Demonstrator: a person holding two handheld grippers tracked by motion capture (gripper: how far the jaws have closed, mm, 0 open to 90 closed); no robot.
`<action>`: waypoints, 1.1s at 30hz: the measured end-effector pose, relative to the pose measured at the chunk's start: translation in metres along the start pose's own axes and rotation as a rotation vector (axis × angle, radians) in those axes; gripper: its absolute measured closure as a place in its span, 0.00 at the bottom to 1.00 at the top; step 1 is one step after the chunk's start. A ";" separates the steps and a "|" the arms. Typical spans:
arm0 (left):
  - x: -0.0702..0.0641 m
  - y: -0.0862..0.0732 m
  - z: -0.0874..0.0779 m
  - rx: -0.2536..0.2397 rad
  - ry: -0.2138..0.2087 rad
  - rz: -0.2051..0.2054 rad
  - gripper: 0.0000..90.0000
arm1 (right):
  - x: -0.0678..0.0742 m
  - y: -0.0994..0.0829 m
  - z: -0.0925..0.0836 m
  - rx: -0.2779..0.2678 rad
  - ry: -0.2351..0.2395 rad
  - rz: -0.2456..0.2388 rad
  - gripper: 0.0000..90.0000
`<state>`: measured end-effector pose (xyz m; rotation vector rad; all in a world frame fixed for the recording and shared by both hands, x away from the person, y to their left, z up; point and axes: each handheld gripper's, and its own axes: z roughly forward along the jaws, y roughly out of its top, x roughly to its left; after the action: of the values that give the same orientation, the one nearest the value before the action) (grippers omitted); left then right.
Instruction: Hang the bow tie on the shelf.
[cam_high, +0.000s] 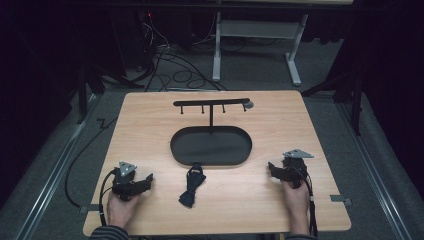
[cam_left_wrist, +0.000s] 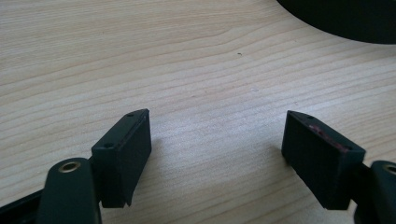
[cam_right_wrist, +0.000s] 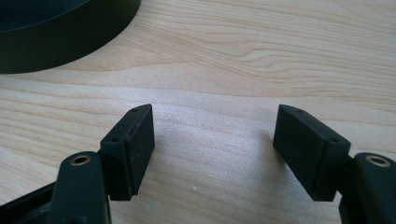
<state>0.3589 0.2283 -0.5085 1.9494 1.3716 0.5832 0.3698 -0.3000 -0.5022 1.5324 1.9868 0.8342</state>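
Both the left gripper (cam_high: 148, 178) and right gripper (cam_high: 271, 167) are resting with fingers spread wide on bare surface (cam_high: 150, 125), flanking the black strap (cam_high: 191, 185) just below the tray (cam_high: 210, 161) rim.

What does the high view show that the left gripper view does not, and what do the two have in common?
High view alone: the black stand with its hooked bar rising from the tray, the dark strap lying on the table in front of the tray, the right gripper, and both of the person's hands.

Left gripper view alone: a close look at the left gripper, jaws wide apart with bare wood between them.

Both: the wooden table and the black oval tray, of which the gripper view catches one edge.
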 end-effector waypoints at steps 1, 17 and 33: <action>0.000 -0.001 -0.001 -0.003 0.003 -0.004 0.28 | 0.000 0.000 0.000 0.000 0.000 0.000 0.34; -0.007 0.009 -0.022 -0.028 -0.047 0.032 0.36 | 0.000 0.000 0.000 0.000 0.000 0.001 0.34; -0.049 0.032 -0.032 0.018 -0.131 0.135 0.40 | 0.000 0.000 0.000 0.000 0.000 0.001 0.34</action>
<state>0.3402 0.1843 -0.4623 2.0681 1.1759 0.4971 0.3698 -0.2998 -0.5022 1.5332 1.9864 0.8345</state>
